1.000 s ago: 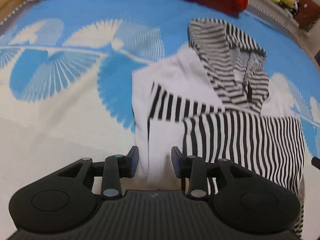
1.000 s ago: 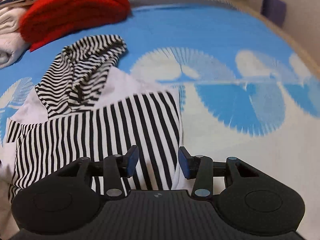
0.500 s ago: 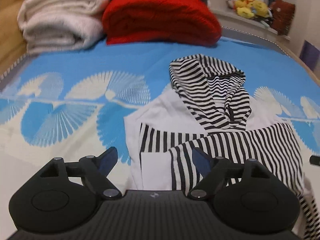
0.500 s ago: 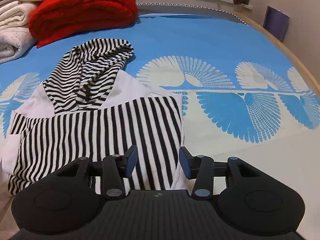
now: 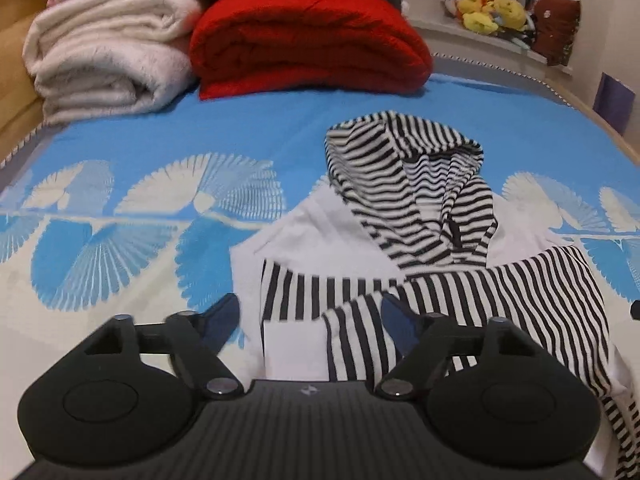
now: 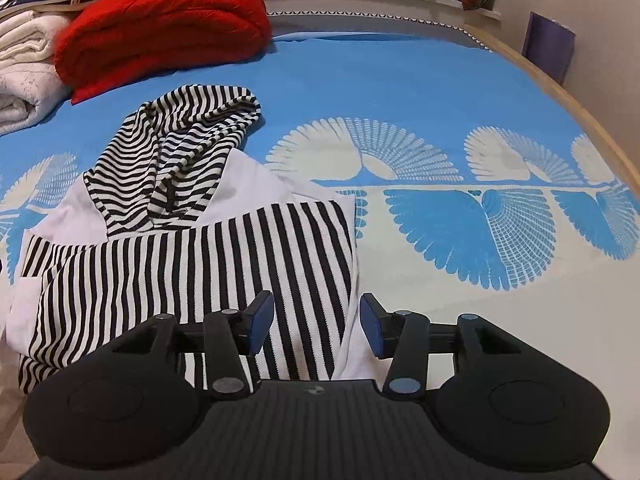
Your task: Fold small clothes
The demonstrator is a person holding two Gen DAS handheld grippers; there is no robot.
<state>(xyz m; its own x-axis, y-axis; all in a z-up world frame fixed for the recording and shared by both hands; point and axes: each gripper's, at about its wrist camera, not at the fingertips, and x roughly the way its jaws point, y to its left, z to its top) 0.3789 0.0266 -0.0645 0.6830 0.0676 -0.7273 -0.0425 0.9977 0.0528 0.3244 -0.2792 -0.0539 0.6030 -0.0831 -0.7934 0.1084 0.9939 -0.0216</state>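
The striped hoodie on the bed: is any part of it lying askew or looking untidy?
Yes. The hood lies crumpled and leaning to one side, not flat. The striped sleeves are folded across the white body unevenly. No damage shows.

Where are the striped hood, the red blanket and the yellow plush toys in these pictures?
striped hood [image 5: 404, 156]: left wrist view, upper middle of the hood.
red blanket [image 5: 308, 40]: left wrist view, middle of the folded bundle.
yellow plush toys [image 5: 486, 10]: left wrist view, middle of the pile on the ledge.
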